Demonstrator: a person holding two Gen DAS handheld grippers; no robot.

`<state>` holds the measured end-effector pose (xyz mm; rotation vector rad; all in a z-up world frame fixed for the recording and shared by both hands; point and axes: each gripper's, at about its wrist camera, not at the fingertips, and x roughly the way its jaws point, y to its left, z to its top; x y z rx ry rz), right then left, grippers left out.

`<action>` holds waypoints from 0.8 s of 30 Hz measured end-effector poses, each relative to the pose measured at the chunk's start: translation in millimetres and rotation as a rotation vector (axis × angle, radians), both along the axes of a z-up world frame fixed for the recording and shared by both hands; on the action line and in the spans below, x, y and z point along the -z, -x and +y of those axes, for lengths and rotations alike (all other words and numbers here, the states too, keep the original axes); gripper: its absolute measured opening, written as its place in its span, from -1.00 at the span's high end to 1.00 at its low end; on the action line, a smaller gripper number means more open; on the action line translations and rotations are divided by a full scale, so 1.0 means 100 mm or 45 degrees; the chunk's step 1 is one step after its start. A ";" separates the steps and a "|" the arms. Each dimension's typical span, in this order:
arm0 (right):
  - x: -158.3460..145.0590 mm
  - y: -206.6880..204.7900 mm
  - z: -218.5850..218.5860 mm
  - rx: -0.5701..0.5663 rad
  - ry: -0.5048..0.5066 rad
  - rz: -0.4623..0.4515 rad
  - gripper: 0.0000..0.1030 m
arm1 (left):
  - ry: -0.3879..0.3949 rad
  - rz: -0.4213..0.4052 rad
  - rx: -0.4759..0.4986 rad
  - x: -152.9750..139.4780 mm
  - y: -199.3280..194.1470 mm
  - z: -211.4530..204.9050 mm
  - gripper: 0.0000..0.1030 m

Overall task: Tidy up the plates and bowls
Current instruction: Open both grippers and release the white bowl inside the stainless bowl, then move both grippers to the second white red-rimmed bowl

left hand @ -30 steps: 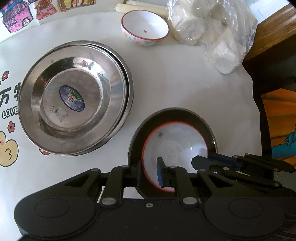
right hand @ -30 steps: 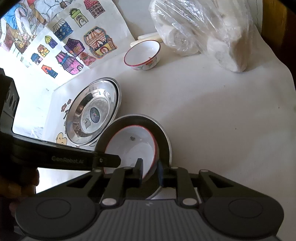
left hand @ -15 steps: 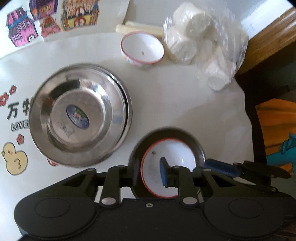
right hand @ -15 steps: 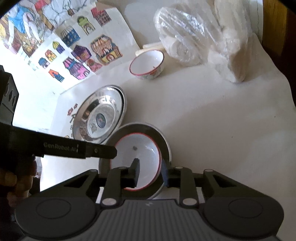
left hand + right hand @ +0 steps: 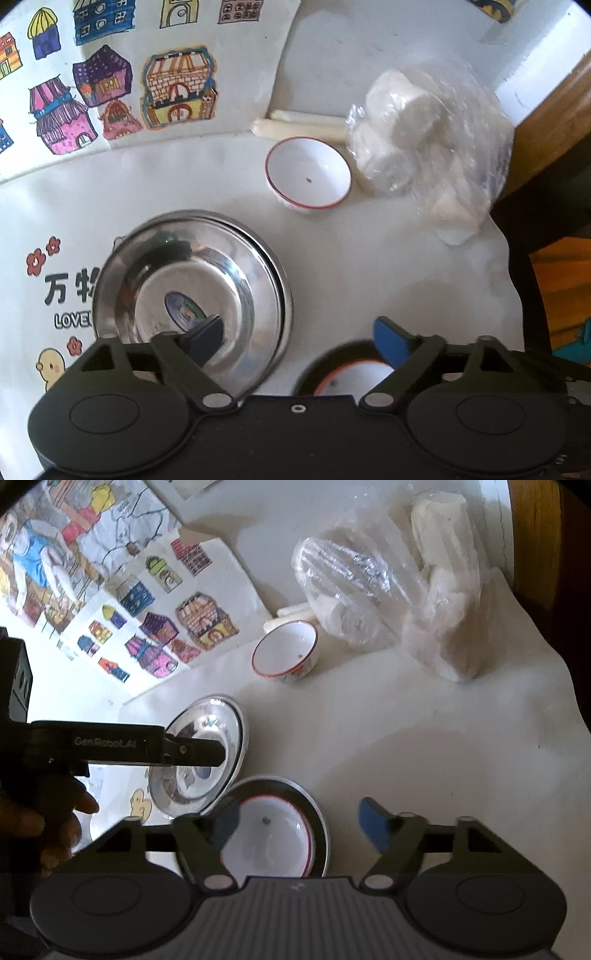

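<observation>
While jaws are opening on both, left gripper [image 5: 295, 338] and right gripper [image 5: 295, 823] are seen spread, nothing pinched; red-rimmed bowl [image 5: 269, 843] nested in dark plate [image 5: 314, 808] below right gripper.

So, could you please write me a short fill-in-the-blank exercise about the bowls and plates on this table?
1. The near white bowl sits inside a ____ dish.
2. The far white bowl has a ____ rim.
3. The stacked steel plates carry an oval ____ in the middle.
4. The clear bag beside the far bowl holds ____ rolls.

Missing words: dark; red; sticker; white
</observation>
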<state>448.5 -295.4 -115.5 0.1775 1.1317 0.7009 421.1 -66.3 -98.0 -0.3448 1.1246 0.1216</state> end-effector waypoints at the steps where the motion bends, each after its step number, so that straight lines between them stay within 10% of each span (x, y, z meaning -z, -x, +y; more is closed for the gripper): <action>1: 0.00 -0.03 0.00 0.010 -0.006 -0.001 -0.85 | -0.002 0.005 -0.003 0.01 -0.03 0.02 -0.89; 24: 0.30 -0.70 0.27 0.215 -0.032 0.029 -0.99 | -0.059 -0.013 -0.054 0.20 -1.00 0.53 -0.99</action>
